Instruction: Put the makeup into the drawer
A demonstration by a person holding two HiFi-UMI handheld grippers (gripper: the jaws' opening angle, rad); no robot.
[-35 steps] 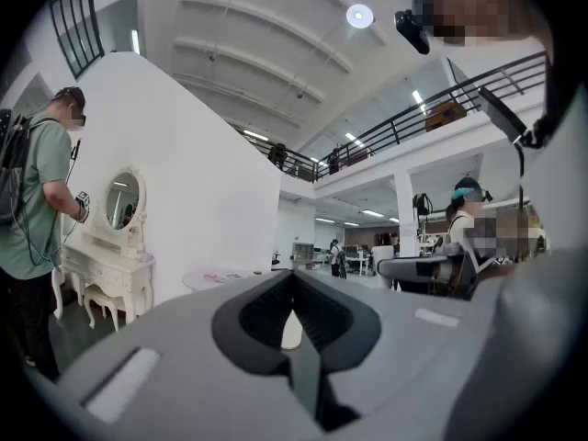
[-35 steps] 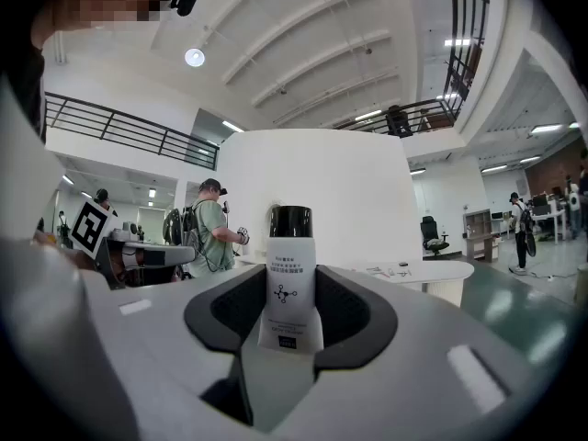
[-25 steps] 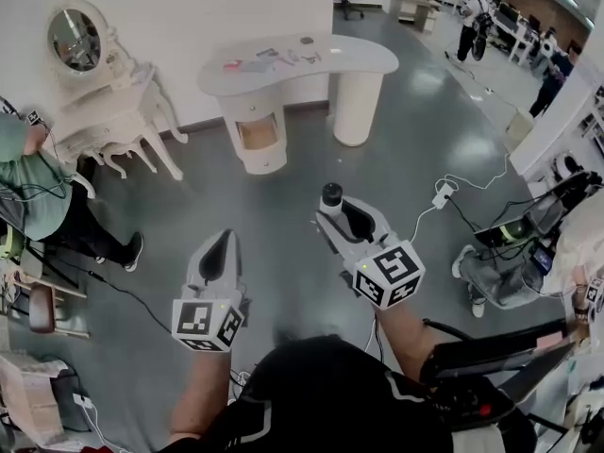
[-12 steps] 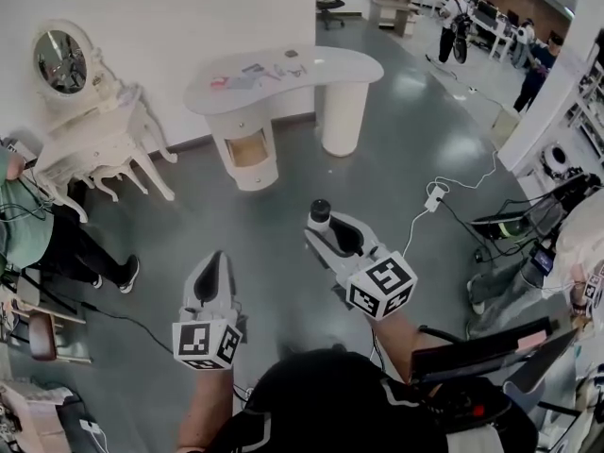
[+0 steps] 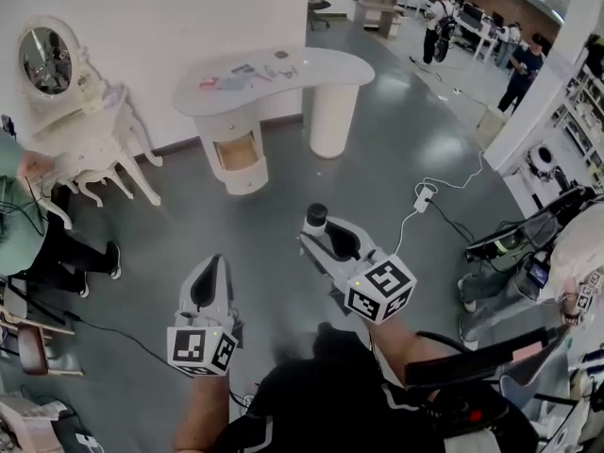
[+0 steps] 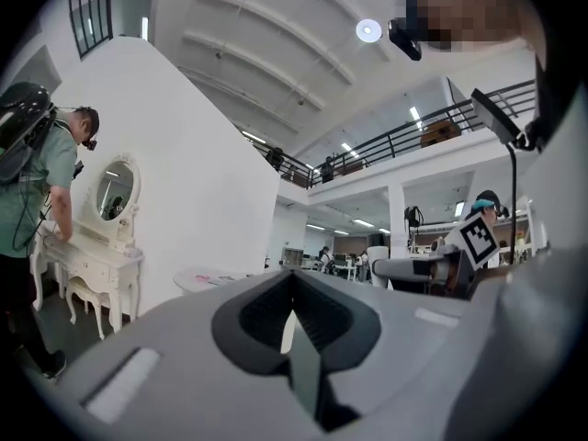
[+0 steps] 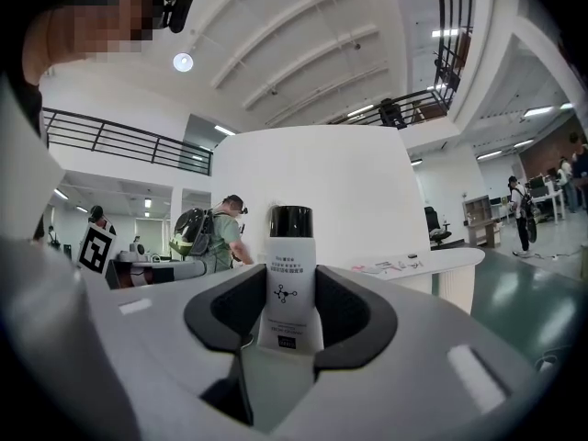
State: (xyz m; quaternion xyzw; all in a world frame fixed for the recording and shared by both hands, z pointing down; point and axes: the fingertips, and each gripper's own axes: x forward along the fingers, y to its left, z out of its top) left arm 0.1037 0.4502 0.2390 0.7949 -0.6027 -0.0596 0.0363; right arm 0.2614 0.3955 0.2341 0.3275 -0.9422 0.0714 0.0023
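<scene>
**A:** Centre of the head view: the right gripper is pinching the makeup bottle low on its white body, black cap poking out past the jaws

**B:** And the left gripper?

**A:** Jaws pressed together, nothing between them

**B:** I'd call that bottle light, stiff and smooth, maybe slippery, so a mid-body hold suits it. The curved white table, upper middle, sits well apart

left gripper: jaws together, nothing between them, pointing level and ahead. right gripper: jaws clamped on an upright white bottle with a black cap, also level, slightly further forward. left forearm and right forearm both reach out from the torso.
</scene>
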